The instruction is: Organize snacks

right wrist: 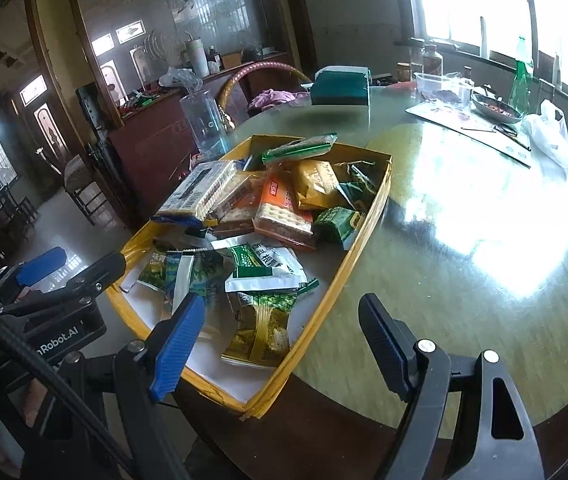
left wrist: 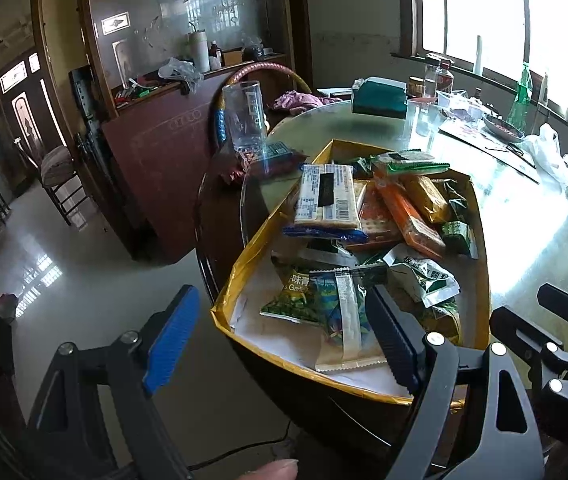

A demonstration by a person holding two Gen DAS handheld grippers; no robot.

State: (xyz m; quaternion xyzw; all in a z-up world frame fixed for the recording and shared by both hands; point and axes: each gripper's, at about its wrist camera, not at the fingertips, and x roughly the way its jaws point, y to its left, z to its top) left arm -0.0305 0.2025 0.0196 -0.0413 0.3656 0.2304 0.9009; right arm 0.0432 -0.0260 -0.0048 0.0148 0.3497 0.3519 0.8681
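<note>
Glass-topped desk carries a yellow tray heaped with snack packets, overhanging its near edge. Both the left gripper and right gripper hover with fingers apart, empty; a nudge could tip the tray off.

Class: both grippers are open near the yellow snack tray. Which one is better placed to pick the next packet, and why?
Probably the left gripper: its fingers already reach over the yellow tray's near corner, beside the upside-down packet. The right gripper sits mostly over bare table.
</note>
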